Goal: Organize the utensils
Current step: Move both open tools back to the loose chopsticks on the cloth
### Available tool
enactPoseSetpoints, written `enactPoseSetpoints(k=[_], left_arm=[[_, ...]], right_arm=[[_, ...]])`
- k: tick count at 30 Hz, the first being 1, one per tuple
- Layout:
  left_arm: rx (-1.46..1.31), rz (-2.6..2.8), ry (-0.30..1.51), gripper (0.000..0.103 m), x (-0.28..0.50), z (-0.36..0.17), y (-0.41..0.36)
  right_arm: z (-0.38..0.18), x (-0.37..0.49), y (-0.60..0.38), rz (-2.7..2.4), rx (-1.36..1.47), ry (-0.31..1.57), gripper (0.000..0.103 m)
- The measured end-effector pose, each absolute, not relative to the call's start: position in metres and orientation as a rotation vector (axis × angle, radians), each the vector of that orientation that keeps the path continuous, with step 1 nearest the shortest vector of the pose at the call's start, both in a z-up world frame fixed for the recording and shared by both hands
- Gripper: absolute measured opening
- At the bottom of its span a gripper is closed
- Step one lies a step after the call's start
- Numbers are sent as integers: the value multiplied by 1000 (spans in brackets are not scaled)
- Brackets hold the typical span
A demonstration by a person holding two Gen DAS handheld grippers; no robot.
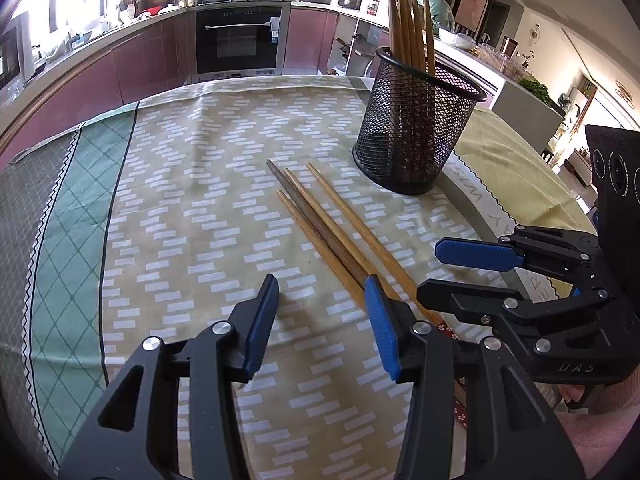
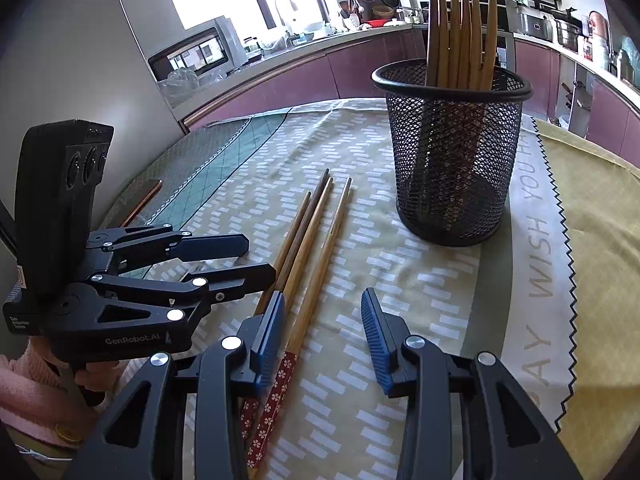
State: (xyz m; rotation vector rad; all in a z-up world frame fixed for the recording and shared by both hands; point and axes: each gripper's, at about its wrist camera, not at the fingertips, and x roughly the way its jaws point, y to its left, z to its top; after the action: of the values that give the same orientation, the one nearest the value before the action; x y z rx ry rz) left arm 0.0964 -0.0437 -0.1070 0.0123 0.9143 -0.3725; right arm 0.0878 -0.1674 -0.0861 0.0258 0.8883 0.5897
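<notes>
Left gripper (image 1: 322, 292): low over the patterned cloth, jaws spread with nothing between them; its right blue pad sits just above the loose chopsticks' lower ends. In the right wrist view it shows at the left edge (image 2: 260, 258), held by a hand in a pink sleeve (image 2: 24, 384).
Cloth (image 1: 180, 220): beige with white dashes, a green lattice band at its left side; it covers the worktop.
Loose chopsticks (image 1: 320, 228): four wooden ones lying flat on the cloth, close together, tips pointing away toward the far edge, red flower-patterned ends nearest the grippers. They lie left of the basket and apart from it.
Right gripper (image 2: 322, 306): jaws spread, empty; its left pad hangs over the middle of the loose chopsticks, whether touching I cannot tell.
Mesh basket (image 1: 416, 132): black, round, upright on the cloth, to the right of the loose chopsticks.
Chopsticks in basket (image 2: 460, 28): a bundle standing upright, tips up.
</notes>
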Motion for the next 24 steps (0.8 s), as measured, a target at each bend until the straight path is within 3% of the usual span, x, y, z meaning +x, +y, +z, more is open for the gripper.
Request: enactPoseSetpoints(k=[15, 24], left_arm=[[21, -369, 918, 44, 99, -108, -47], [29, -387, 926, 35, 98, -108, -44]], right_arm=[[-89, 90, -160, 587, 7, 890, 38], [-89, 94, -155, 582, -6, 889, 38]])
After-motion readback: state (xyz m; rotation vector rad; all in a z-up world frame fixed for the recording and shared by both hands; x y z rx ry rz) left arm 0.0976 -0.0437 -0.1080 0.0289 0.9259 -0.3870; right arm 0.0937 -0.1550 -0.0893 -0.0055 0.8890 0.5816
